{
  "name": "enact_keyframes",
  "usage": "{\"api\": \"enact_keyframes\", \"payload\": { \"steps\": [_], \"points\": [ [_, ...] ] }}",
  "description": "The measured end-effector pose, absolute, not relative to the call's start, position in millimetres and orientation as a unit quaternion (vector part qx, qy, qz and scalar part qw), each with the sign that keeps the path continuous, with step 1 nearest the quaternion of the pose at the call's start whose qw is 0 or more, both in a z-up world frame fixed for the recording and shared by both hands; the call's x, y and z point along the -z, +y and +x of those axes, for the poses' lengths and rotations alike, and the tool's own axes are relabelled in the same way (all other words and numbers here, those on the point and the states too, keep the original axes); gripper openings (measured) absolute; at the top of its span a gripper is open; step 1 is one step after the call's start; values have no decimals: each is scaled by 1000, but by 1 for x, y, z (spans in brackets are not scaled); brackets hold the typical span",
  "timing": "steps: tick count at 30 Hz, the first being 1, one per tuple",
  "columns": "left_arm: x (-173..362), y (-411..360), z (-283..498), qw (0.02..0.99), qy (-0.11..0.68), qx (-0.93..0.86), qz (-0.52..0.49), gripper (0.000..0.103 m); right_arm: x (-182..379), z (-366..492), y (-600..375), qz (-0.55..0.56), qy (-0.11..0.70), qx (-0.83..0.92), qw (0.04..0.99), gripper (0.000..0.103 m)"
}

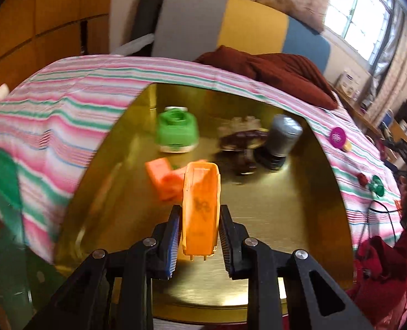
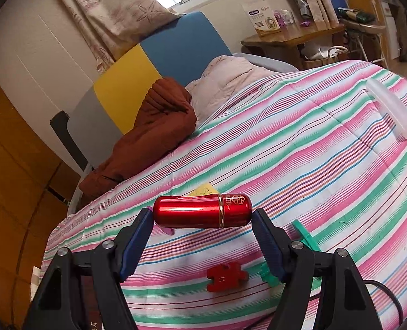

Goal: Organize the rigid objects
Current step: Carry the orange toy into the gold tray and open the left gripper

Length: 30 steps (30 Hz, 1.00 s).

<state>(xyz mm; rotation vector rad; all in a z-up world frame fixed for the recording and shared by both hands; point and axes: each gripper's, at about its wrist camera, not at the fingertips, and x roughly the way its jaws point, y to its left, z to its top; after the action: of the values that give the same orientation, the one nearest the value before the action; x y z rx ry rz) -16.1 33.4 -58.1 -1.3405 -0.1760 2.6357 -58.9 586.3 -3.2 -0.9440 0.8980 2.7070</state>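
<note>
Our left hand-held gripper (image 1: 199, 236) is clamped on an orange scoop (image 1: 200, 211), low centre of frame, above the gold tray (image 1: 299, 220). Just past it on the tray lie an orange block (image 1: 162, 178), a green jar (image 1: 175, 130) and a grey bottle (image 1: 281, 140). Our right hand-held gripper (image 2: 203, 236) pinches a red capsule (image 2: 202, 211) end to end over the striped bed (image 2: 286, 165), a red puzzle piece (image 2: 226, 276) below.

Left black tongs (image 1: 199, 229) with blue ribbed pads: closed on an orange plastic scoop-shaped piece (image 1: 201, 209). Right black tongs (image 2: 202, 232): clamping a glossy red metal capsule (image 2: 202, 211) endwise.
</note>
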Motion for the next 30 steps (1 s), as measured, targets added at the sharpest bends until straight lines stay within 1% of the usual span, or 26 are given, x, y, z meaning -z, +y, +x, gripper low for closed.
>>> {"api": "enact_keyframes", "payload": {
  "steps": [6,15,16,17,20,25,30],
  "points": [
    [74,9,-20,48,-63,-875,-478,26,2,-60,580,-316,280,-904,73,74],
    [86,-2,-27,22,-50,-867,-495,27,-20,-59,543,-298,209,-930,50,74],
    [86,-3,-27,25,-53,-868,-493,27,-23,-60,539,-296,210,-931,43,74],
    [85,-4,-26,29,-55,-869,-490,31,-26,-60,533,-297,211,-931,33,74],
    [81,-3,-23,33,-60,-874,-481,37,-38,-62,511,-302,200,-932,2,74],
    [69,-6,-10,23,-77,-887,-454,38,-47,-53,460,-312,162,-934,-58,74],
    [53,-9,6,27,-95,-901,-423,39,-40,-41,397,-341,125,-923,-124,74]
  ]
}}
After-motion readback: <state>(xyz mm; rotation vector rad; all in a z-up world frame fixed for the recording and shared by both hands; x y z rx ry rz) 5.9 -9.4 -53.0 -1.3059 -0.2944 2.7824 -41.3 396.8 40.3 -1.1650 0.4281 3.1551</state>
